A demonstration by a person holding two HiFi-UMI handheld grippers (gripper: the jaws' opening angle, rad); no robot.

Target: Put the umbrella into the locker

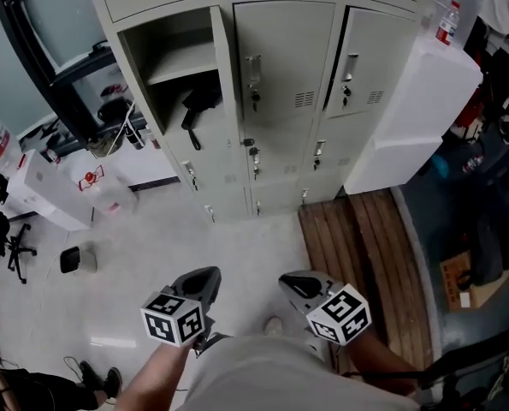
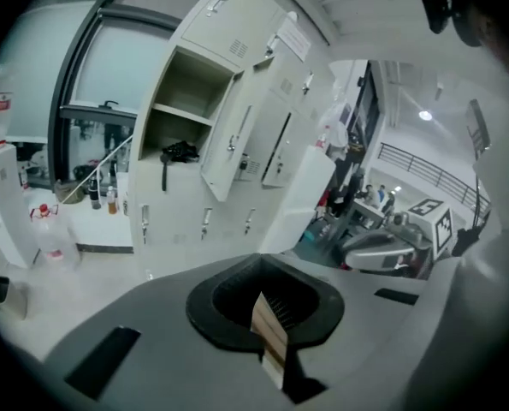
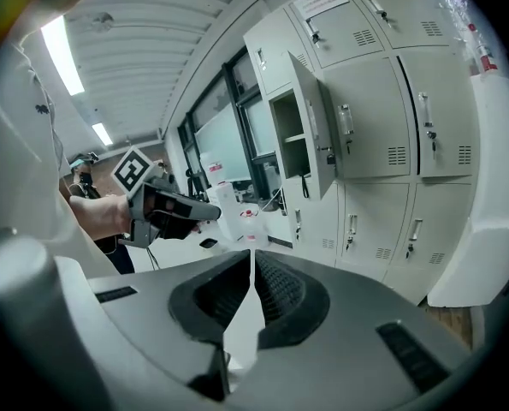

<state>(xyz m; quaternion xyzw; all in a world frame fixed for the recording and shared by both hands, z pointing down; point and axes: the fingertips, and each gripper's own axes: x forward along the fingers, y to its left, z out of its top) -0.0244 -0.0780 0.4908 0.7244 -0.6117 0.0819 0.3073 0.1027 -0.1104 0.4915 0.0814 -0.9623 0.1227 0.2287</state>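
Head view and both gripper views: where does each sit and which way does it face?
Head view: on the person's head, looking steeply down at beige metal lockers and floor; forearms, left gripper and right gripper show.
Left gripper view: on the left gripper, looking along its shut jaws toward the lockers; right gripper at right.
Right gripper view: on the right gripper, looking along shut jaws at the lockers; left gripper and hand at left.
Shared: all see the open locker; head and left gripper views show its black folded umbrella.

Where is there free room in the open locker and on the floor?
Free: the shelf above the umbrella; the floor between the lockers and the planks. Crowded: left, by the boxes and chair.
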